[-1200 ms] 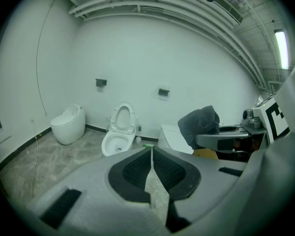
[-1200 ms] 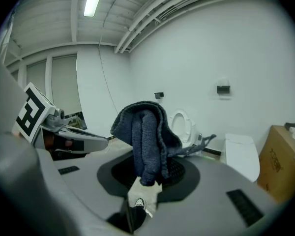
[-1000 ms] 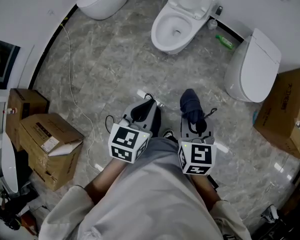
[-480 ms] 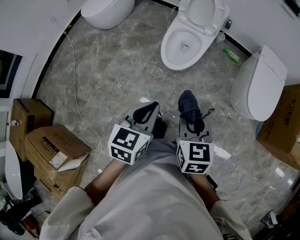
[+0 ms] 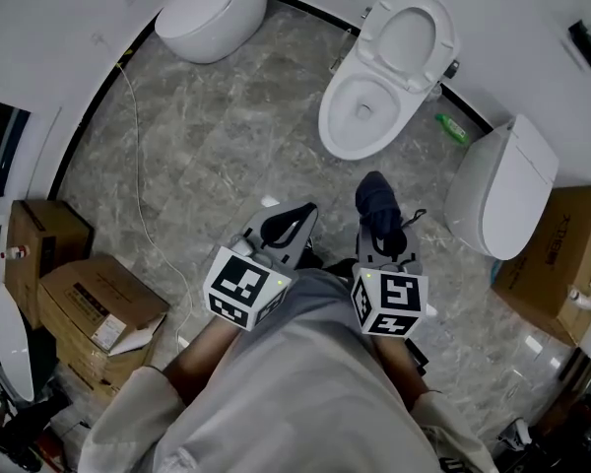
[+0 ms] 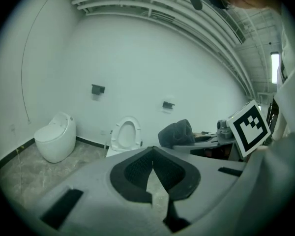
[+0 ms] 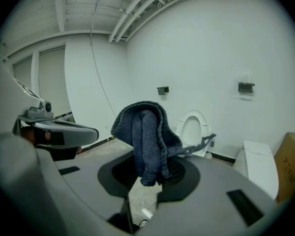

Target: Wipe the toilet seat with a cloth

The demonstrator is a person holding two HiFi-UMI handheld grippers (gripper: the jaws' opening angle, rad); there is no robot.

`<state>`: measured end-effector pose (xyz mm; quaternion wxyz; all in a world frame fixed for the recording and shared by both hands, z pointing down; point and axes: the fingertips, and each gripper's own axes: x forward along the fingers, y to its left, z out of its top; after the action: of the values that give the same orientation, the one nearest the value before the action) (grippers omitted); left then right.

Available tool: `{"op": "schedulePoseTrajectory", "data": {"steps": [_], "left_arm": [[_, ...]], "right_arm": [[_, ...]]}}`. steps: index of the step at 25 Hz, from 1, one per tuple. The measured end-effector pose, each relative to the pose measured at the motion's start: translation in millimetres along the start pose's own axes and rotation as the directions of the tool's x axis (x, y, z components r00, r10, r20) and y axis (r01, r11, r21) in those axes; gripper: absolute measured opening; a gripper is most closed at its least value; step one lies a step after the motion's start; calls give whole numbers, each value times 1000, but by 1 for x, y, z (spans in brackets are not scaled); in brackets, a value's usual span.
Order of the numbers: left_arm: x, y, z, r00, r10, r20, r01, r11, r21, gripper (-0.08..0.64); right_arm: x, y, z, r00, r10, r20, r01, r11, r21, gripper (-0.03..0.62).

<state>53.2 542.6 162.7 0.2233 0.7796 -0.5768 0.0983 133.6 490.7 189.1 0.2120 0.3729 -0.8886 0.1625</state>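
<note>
Dark blue knitted cloth [image 7: 145, 136] is pinched in the right gripper [image 7: 148, 173], bunched up and standing lengthwise out of its jaws, with a loose strand trailing right. Left gripper [image 6: 152, 154] sits just beside it, jaws pressed together, empty. Both tilt down toward the white open toilet [image 5: 360, 116] ahead.

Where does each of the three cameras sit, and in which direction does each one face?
Head view: on the person's head, looking steeply down at the floor and open toilet; torso, left tool and right tool show.
Left gripper view: on the left tool, looking along its shut jaws toward the wall.
Right gripper view: on the right tool, looking past the gripped cloth.
Shared: all three show the open toilet.
</note>
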Motion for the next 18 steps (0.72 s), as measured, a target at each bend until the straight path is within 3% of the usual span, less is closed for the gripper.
{"op": "schedulePoseTrajectory", "data": {"steps": [6, 18], "left_arm": [[4, 20, 17, 998, -56, 34, 55, 998, 11, 9], [90, 79, 39, 999, -34, -4, 34, 998, 57, 9]], "right_arm": [[18, -4, 4, 999, -29, -20, 30, 999, 14, 66], [105, -56, 34, 998, -45, -48, 48, 996, 71, 67]]}}
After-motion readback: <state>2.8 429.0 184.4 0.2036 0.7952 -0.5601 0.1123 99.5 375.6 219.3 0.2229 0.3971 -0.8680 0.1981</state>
